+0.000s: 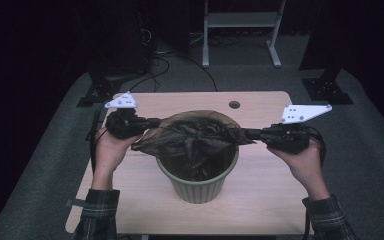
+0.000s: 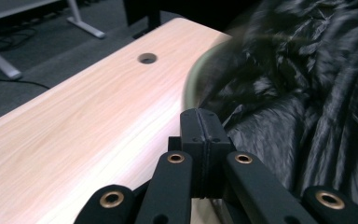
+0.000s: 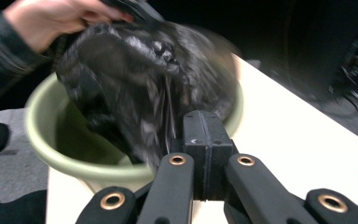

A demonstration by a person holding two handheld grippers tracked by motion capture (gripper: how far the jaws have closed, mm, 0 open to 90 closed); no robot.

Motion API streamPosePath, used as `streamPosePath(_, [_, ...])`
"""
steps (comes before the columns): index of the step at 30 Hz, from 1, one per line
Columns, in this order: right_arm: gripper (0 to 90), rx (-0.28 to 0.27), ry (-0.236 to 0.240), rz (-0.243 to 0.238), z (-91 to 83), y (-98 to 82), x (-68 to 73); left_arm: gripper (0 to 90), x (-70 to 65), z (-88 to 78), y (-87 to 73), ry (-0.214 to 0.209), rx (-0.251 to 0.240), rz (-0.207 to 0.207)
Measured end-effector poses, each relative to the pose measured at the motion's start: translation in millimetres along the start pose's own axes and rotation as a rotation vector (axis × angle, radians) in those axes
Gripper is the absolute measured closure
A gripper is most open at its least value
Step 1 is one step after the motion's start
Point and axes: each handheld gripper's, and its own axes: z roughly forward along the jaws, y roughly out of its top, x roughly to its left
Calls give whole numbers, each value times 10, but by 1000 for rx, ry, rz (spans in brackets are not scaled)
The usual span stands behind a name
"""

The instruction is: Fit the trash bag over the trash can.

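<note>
A pale green ribbed bin stands in the middle of the wooden table. A black plastic bag hangs over its mouth, stretched sideways between the two grippers. My left gripper is at the bag's left edge, level with the rim, jaws shut on the film. My right gripper is shut on the bag's right edge. In the left gripper view the closed gripper sits beside the crinkled bag and the bin rim. In the right gripper view the shut gripper meets the bag above the bin.
A round cable hole lies in the tabletop behind the bin. Beyond the table's far edge are a white desk frame, black stands and cables on grey carpet. Bare wood lies in front of and beside the bin.
</note>
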Motion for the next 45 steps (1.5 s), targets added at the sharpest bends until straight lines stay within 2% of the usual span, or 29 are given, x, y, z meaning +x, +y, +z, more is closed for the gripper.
streamPosePath(2, [900,10,-15,28,-15,-99,-64,900,62,-66,-77,18,-4,-19])
streamPosePath(3, [900,16,-31,36,-13,-139,-88,900,85,-71,-105,2,-15,-30])
streamPosePath(4, [900,20,-33,48,-2,-175,-114,900,96,-56,-124,-3,-19,-27])
streamPosePath(6, [900,23,-43,59,50,-224,-158,900,91,-4,-129,23,-6,-12])
streamPosePath(9, [900,16,-92,70,130,-232,-235,900,134,103,-104,49,-19,-12])
streamPosePath(13, [900,-4,-131,84,225,-197,-361,900,218,225,-60,85,-26,-28])
streamPosePath(16, [900,15,-162,102,329,-205,-448,899,263,310,-55,109,-18,-42])
streamPosePath(20, [900,63,-180,122,446,-305,-509,900,290,413,-107,138,61,-60])
streamPosePath(23, [900,85,-180,142,490,-423,-533,900,314,478,-180,98,90,-81])
streamPosePath(25, [900,88,-163,154,501,-470,-532,900,295,520,-211,85,117,-80])
streamPosePath(27, [900,100,-156,154,517,-490,-507,900,269,554,-220,91,138,-63])
streamPosePath(29, [784,112,-179,138,518,-487,-487,900,256,550,-216,87,131,-64])
streamPosePath(31, [739,89,-186,138,457,-476,-490,899,257,512,-202,76,107,-69])
streamPosePath(35, [693,3,-209,147,168,-360,-495,899,240,450,-161,77,101,-58])
streamPosePath(36, [693,3,-209,147,168,-360,-495,899,240,450,-161,77,101,-58])
streamPosePath(37, [669,-46,-221,135,7,-252,-463,899,230,443,-154,72,94,-59])
streamPosePath(40, [648,-104,-223,103,-160,-97,-384,900,217,436,-144,71,94,-56])
streamPosePath(43, [620,-130,-145,61,-184,44,-284,899,211,438,-140,69,92,-56])
streamPosePath(45, [599,-100,-91,24,-57,133,-199,899,211,441,-141,67,93,-53])
